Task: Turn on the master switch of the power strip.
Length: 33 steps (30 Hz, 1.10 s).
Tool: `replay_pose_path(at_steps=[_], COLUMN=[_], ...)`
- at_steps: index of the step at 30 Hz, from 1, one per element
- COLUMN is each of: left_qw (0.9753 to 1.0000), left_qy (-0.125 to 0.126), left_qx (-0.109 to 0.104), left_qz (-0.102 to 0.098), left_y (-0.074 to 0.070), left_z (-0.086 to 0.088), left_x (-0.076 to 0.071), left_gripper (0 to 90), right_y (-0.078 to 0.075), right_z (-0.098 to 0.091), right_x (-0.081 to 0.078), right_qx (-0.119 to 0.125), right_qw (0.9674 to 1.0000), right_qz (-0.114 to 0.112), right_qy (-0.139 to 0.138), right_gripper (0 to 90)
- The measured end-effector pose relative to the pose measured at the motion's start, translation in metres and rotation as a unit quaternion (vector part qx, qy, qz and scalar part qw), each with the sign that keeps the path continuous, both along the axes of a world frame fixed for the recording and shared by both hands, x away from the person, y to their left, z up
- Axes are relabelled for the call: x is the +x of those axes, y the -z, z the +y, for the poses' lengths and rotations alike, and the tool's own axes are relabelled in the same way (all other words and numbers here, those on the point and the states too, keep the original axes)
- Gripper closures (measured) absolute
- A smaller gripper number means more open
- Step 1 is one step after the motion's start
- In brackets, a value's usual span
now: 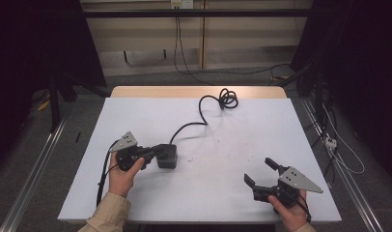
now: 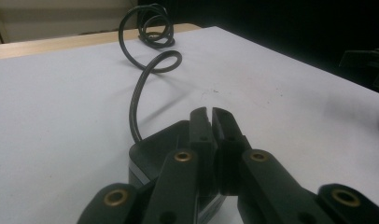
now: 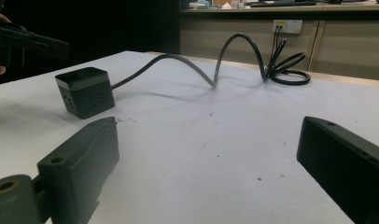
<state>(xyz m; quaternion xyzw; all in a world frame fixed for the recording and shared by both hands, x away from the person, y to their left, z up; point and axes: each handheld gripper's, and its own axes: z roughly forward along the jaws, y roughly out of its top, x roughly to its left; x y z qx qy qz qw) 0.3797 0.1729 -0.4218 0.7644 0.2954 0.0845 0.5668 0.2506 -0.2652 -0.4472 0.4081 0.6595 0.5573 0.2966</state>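
A black cube-shaped power socket (image 1: 167, 158) with a grey band sits on the white table (image 1: 223, 193), left of centre. Its black cable (image 1: 203, 113) snakes to a coil at the far edge. My left gripper (image 1: 159, 149) is shut, its tips right at the cube's near-left top edge. In the left gripper view the jaws (image 2: 211, 114) are pressed together with nothing between them, just above the cube (image 2: 148, 142). My right gripper (image 1: 259, 170) rests open near the front right corner. Past its wide jaws (image 3: 208, 126) stand the cube (image 3: 85, 91), the cable (image 3: 187, 65) and the left gripper (image 3: 29, 42).
The coiled end of the cable (image 1: 228, 99) lies by the table's wooden far edge. Cables hang from a wall outlet (image 1: 180, 4) behind. A white power strip (image 1: 330, 141) lies on the floor to the right. Metal rails run along both sides of the table.
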Motion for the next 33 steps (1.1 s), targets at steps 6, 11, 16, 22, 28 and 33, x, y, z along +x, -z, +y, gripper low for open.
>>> replay_pose_path(at_steps=[6,11,16,22,28,33], left_qw=[1.0000,0.9999,0.9999,0.9998,0.9996,0.9995], left_qy=[-0.001,-0.002,-0.003,-0.004,-0.002,0.001], left_qx=[0.004,0.007,0.013,0.019,0.024,0.028], left_qz=[0.007,0.009,0.010,0.010,0.013,0.015], left_y=[0.0005,0.0008,0.0013,0.0017,0.0027,0.0037], left_z=[-0.0009,-0.0006,-0.0014,-0.0021,-0.0030,-0.0046], left_x=[0.0006,0.0010,0.0009,0.0006,0.0006,0.0007], left_gripper=[90.0,90.0,90.0,90.0,90.0,90.0], right_y=[-0.0002,-0.0002,-0.0004,-0.0003,-0.0005,-0.0006], right_z=[-0.0002,0.0002,-0.0001,-0.0002,-0.0002,-0.0005], right_x=[-0.0003,-0.0004,-0.0004,-0.0003,-0.0006,-0.0005], right_qx=[0.000,0.000,0.000,-0.001,-0.001,-0.001], right_qw=[1.0000,1.0000,1.0000,1.0000,1.0000,1.0000], right_qz=[0.000,0.001,0.000,0.000,0.000,-0.001], right_qy=[0.000,0.000,0.000,0.000,0.000,0.001], right_gripper=[5.2,5.2,5.3,5.2,5.3,5.3])
